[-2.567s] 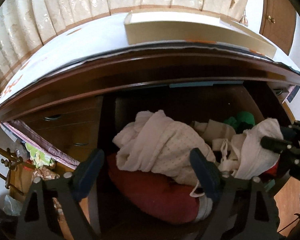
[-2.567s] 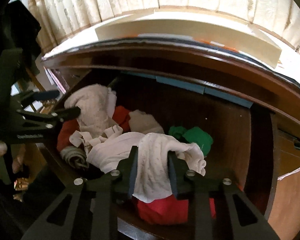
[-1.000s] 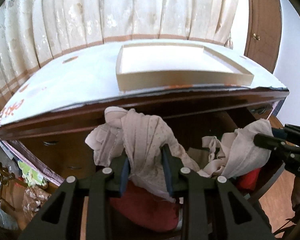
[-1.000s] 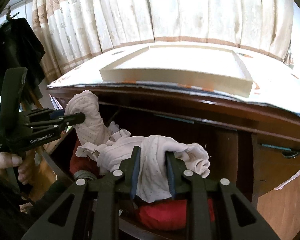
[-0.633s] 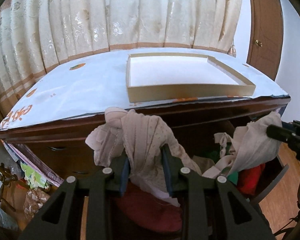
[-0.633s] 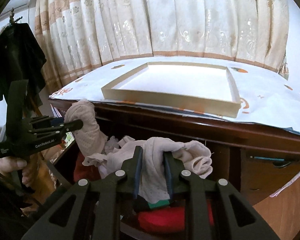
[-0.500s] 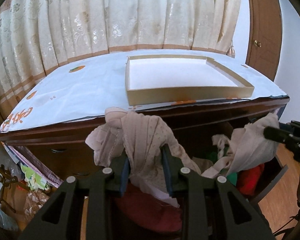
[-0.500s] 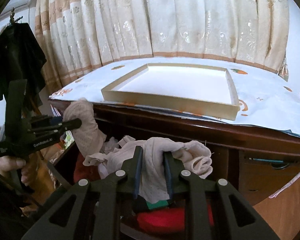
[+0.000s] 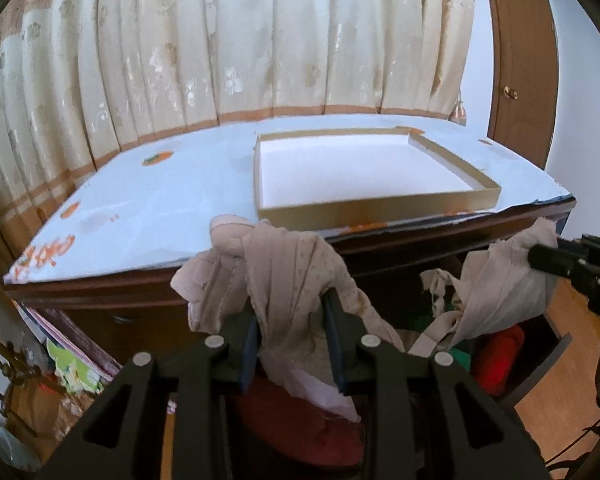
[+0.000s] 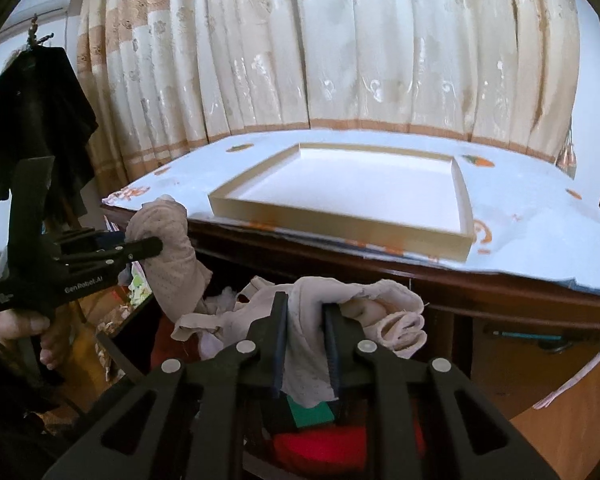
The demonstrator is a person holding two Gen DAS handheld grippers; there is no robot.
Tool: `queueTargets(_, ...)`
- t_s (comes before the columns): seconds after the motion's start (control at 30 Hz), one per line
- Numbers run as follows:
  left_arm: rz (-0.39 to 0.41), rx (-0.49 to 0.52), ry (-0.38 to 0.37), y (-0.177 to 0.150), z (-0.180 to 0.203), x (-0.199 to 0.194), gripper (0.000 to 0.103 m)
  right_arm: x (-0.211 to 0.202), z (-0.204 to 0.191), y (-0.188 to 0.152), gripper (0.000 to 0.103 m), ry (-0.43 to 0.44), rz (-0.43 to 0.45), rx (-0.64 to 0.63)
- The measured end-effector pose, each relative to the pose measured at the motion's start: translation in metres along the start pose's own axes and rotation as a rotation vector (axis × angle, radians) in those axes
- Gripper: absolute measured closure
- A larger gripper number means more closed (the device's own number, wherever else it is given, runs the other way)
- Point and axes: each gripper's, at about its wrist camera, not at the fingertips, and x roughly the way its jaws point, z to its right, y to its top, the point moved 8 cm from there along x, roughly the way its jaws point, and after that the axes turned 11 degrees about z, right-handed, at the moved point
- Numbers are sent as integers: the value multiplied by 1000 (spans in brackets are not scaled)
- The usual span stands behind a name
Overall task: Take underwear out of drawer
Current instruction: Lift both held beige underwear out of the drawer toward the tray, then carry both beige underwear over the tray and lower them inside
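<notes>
Looking along the left gripper, its jaws clamp pale dotted underwear lifted before the dresser's front edge; beyond, a shallow box sits on clear top. Along the right gripper, jaws pinch another pale garment above the drawer, perhaps joined; only here a hand shows.

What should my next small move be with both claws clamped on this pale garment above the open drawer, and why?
Probably lift both a little higher, then carry forward toward the shallow box on the dresser top. The left claw and right claw each pinch the pale garment, but its lower folds hang into the drawer over the red cloth.
</notes>
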Motion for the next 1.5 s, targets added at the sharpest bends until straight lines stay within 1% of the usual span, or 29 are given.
queueTargets(0.17, 28, 9, 4, 13, -2, -6, 75, -8, -2, 13, 85, -4, 32, -10)
queueTargets(0.43, 87, 30, 15, 45, -5, -12, 75, -25, 5, 44, 85, -28, 92, -44)
queueTargets(0.53, 103, 35, 8, 57, -6, -12, 75, -29, 6, 55, 88, -37, 111, -59)
queueTargets(0.63, 114, 39, 1, 68, -5, -10, 75, -30, 8, 65, 88, -43, 122, -73)
queueTargets(0.73, 120, 50, 3, 74, -4, -8, 75, -28, 11, 67, 88, -45, 120, -80)
queueTargets(0.9, 121, 59, -10, 77, 3, -5, 75, -22, 15, 58, 88, -47, 93, -65)
queueTargets(1.0, 129, 64, -9, 82, 3, -6, 75, -22, 17, 60, 88, -50, 94, -71)
queueTargets(1.2, 159, 91, -4, 99, 1, -7, 75, -29, 16, 83, 88, -66, 127, -115)
queueTargets(1.37, 183, 114, 6, 121, -2, 0, 75, -34, 24, 116, 88, -90, 163, -162)
queueTargets(1.5, 185, 125, -1, 137, -1, 11, 75, -28, 36, 140, 88, -106, 165, -186)
